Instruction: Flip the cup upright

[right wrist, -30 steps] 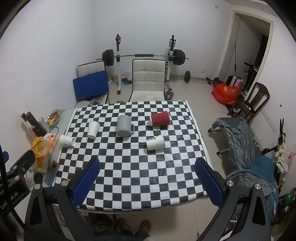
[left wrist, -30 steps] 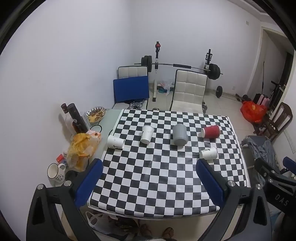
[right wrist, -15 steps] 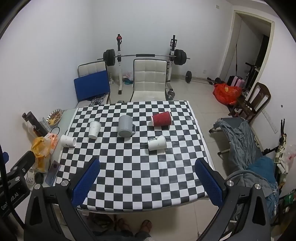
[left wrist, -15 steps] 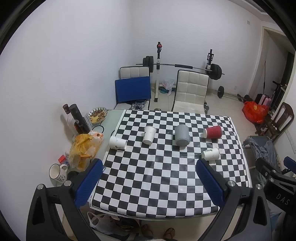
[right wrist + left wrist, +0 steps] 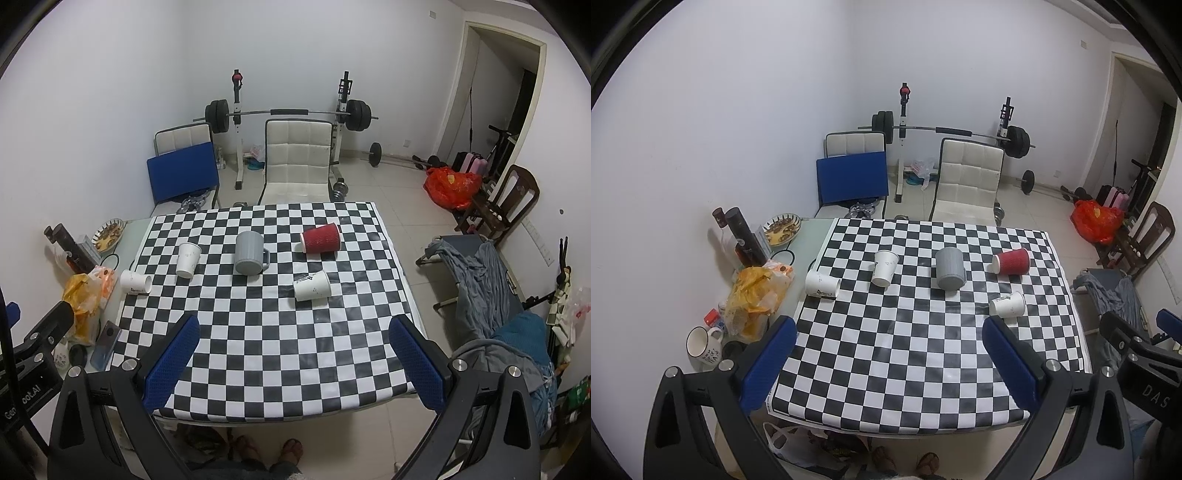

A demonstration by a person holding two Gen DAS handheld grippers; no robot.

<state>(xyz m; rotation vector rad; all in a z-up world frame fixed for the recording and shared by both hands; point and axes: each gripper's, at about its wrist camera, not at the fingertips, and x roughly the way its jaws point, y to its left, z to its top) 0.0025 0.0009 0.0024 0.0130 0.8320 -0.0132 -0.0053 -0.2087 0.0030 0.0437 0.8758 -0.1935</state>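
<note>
Several cups lie on a checkered table [image 5: 923, 369] [image 5: 280, 362]. A white paper cup [image 5: 822, 283] [image 5: 136, 281] lies on its side at the left edge. Another white paper cup [image 5: 884, 267] [image 5: 188, 259] stands upside down. A grey mug [image 5: 948, 268] [image 5: 251, 253] stands upside down in the middle. A red ribbed cup [image 5: 1012, 261] [image 5: 320, 238] lies on its side at the right. A third white cup [image 5: 1007, 304] [image 5: 312, 285] lies on its side nearer me. My left gripper [image 5: 886, 362] and right gripper [image 5: 295, 358] are both open, empty, high above the near edge.
A side shelf at the left holds a yellow bag [image 5: 755, 295], a white mug [image 5: 701, 345], a dark bottle [image 5: 744, 236] and a snack bowl [image 5: 781, 227]. Two chairs [image 5: 967, 177] and a barbell rack [image 5: 945, 129] stand behind the table. Clothes [image 5: 480, 288] lie at the right.
Both grippers have drawn back and risen a little, so the table looks slightly smaller and farther. The cups have not moved. Both grippers stay open.
</note>
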